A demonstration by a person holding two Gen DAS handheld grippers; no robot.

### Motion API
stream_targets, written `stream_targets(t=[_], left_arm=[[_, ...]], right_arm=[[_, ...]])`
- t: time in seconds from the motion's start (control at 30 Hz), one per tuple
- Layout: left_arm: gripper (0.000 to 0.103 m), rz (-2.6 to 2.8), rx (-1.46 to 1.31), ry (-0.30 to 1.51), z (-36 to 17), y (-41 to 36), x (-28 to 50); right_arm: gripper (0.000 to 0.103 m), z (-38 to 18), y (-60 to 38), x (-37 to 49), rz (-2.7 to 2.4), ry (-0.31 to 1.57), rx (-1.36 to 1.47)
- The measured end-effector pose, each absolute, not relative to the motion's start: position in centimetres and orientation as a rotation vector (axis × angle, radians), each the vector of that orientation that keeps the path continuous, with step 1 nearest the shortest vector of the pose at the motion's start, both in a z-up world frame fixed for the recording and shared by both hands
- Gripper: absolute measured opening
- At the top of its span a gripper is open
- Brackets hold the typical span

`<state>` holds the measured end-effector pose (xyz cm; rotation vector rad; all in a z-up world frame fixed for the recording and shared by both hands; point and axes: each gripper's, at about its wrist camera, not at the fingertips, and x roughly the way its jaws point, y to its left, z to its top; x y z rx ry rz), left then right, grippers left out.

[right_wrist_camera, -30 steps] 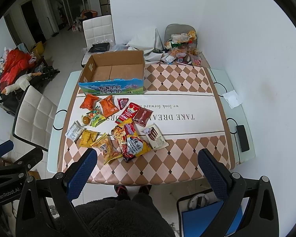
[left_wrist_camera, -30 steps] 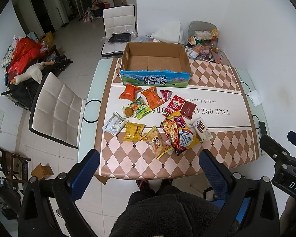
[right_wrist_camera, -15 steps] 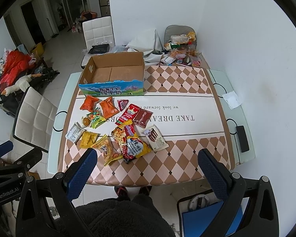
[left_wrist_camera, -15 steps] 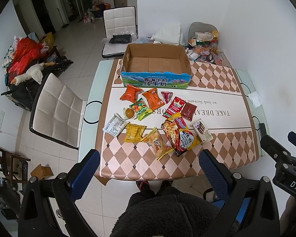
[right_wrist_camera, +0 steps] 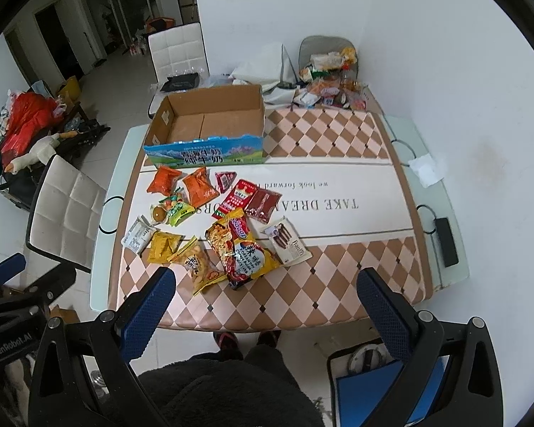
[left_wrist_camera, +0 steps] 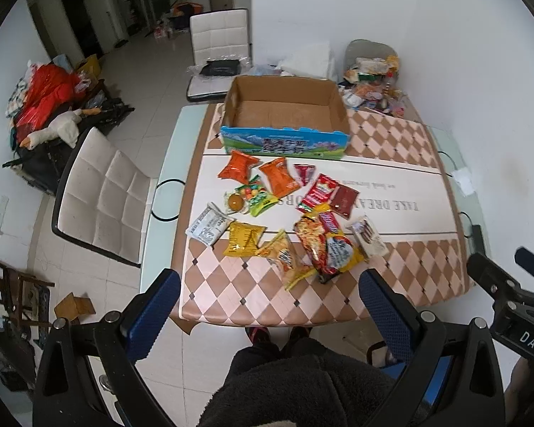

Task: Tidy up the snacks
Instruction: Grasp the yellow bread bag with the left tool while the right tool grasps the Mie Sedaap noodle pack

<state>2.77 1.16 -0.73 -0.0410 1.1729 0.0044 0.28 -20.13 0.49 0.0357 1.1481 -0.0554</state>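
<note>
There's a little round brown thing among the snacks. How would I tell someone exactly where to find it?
Start at the cardboard box on the table. Just in front of it lie two orange packets, then a green candy bag. The round brown snack sits at that bag's left edge, in clear wrapping: the only ball-shaped item among flat packets.

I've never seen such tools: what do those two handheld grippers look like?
Each gripper, left gripper and right gripper, has a black angular frame with round bolts and two blue dimpled pads. White lettering marks their bodies: "DAS" on the right, "GenRobot.AI" on the left.
</note>
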Motion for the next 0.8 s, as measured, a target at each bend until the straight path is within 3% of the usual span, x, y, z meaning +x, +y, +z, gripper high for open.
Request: stream_targets(t=[0.2, 0.47, 0.73, 0.8], left_arm=[[0.102, 0.096, -0.116, 1.283, -8.1, 2.7, 6.3], [0.101, 0.145, -0.283, 1.588, -23.4, 2.5, 10.8], [0.095, 0.199, -0.523, 1.717, -33.2, 2.2, 13.6], [0.089, 0.217, -0.567, 1.735, -34.8, 2.2, 13.9]], right_arm=[[0.103, -7.3, -20.5, 3.9, -0.062, 1.241, 0.060], [0.102, -22.4, -20.5, 11.1, -0.064, 1.410, 0.047], [0.100, -33.9, -18.5, 16.3, -0.007, 1.553, -0.032], [0.098, -35.2, -18.3, 16.5, 0.004, 1.582, -0.042]])
